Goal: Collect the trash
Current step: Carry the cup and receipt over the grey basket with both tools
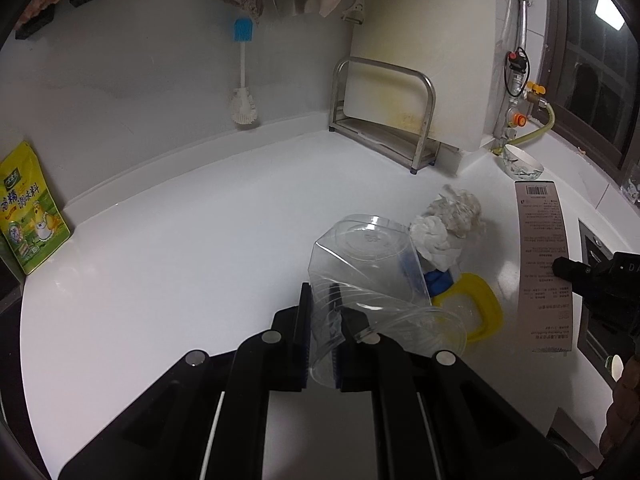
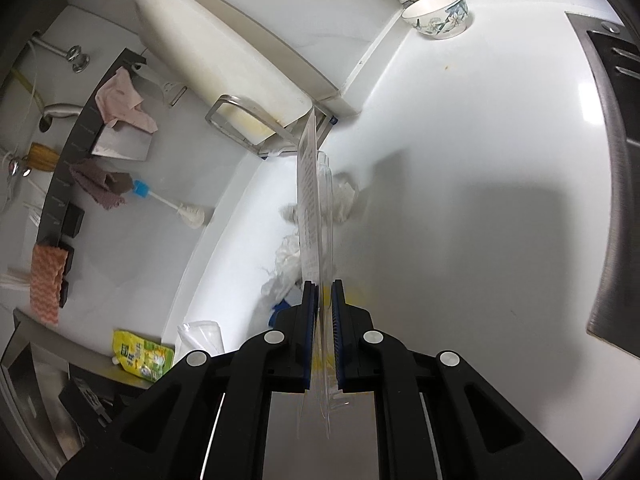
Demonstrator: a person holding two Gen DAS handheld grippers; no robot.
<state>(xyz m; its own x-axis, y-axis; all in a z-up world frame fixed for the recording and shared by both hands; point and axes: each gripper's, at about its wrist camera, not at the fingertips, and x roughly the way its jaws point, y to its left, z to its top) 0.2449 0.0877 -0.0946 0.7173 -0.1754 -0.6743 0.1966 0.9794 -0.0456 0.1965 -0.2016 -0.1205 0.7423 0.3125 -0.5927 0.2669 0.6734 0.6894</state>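
Observation:
My left gripper [image 1: 322,304] is shut on the rim of a clear plastic cup [image 1: 360,268], held tilted above the white counter [image 1: 180,240]. Beyond the cup lie crumpled white tissues [image 1: 444,224], a blue scrap [image 1: 440,280] and a yellow-rimmed plastic piece [image 1: 480,308]. My right gripper [image 2: 324,286] is shut on a flat printed blister package [image 2: 314,208], seen edge-on; in the left wrist view the package [image 1: 544,264] hangs upright at the right, held by the right gripper [image 1: 568,270]. The tissues [image 2: 288,256] also show behind the package.
A cutting board in a metal rack [image 1: 384,112] stands at the back. A patterned bowl [image 2: 438,16] sits in the corner near gas pipes [image 1: 520,92]. A yellow-green pouch [image 1: 28,208] leans at the left wall. A brush [image 1: 244,80] and cloths hang on the wall. A stove edge [image 2: 616,160] lies right.

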